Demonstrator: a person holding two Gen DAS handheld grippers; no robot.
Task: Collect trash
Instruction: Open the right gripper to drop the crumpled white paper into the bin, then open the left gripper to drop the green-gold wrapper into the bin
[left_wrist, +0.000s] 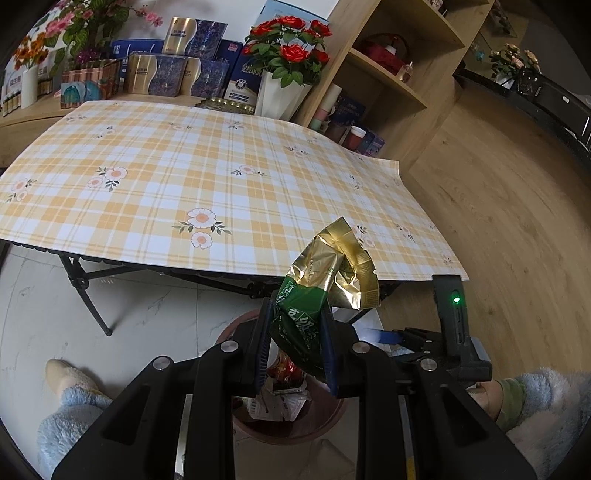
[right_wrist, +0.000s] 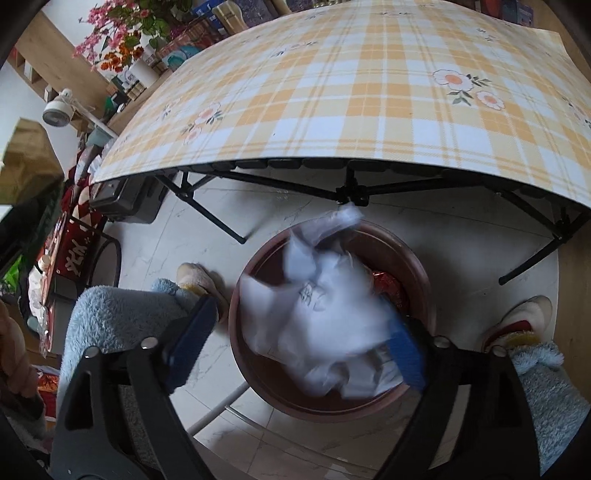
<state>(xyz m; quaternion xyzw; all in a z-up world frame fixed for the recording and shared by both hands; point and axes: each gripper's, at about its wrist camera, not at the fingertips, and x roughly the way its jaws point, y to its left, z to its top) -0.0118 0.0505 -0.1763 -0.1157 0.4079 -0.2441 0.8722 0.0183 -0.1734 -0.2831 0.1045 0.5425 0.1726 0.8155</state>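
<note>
Left gripper clamped on green-and-gold wrapper, above brown bin just off the table's near edge. Right gripper spread wide over the bin, blurred white paper loose between. Risk: paper catching the rim, spilling onto floor.

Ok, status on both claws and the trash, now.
Left claw shut on crumpled green-and-gold foil wrapper, over round brown bin. Right claw open, blurred white crumpled plastic between its fingers above bin. Nothing blocking.
</note>
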